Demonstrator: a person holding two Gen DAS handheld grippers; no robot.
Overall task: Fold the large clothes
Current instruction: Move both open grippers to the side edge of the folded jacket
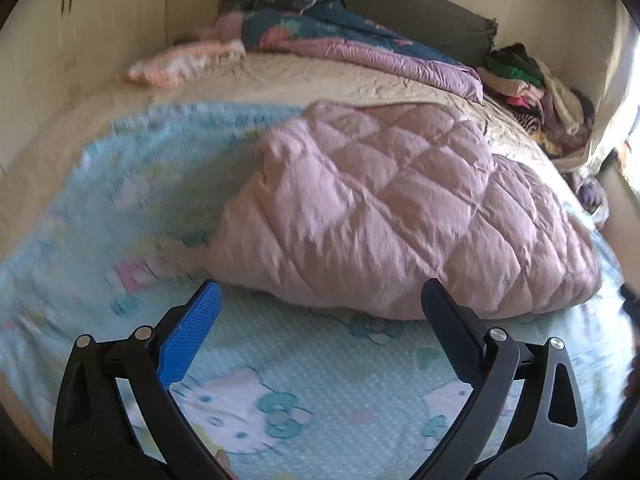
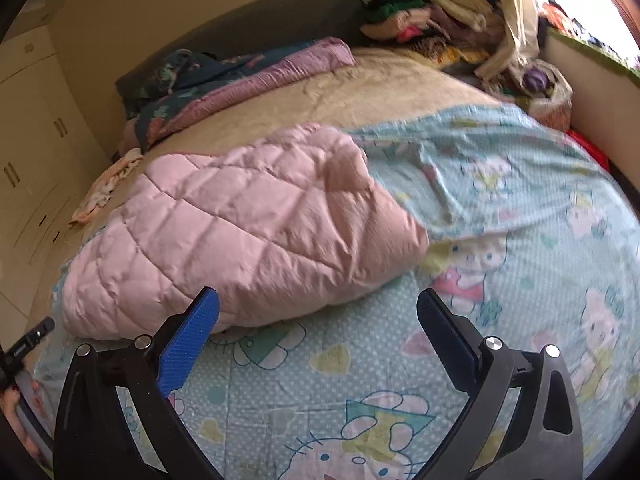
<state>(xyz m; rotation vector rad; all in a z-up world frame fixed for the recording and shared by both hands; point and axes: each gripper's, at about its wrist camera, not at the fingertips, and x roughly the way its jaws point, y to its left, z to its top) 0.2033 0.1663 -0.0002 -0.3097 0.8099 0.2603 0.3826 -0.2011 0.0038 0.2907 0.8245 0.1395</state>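
Note:
A pink quilted coat lies folded in a puffy heap on a light blue cartoon-print sheet spread over the bed. My left gripper hangs open just in front of the coat's near edge, with nothing between its fingers. In the right wrist view the same pink coat lies ahead and to the left, on the blue sheet. My right gripper is open too, empty, a little short of the coat's near edge.
A purple and dark floral duvet is bunched at the headboard. A pile of mixed clothes sits in the far right corner by the window. A small pink-white cloth lies at the far left. Wardrobe doors line the left wall.

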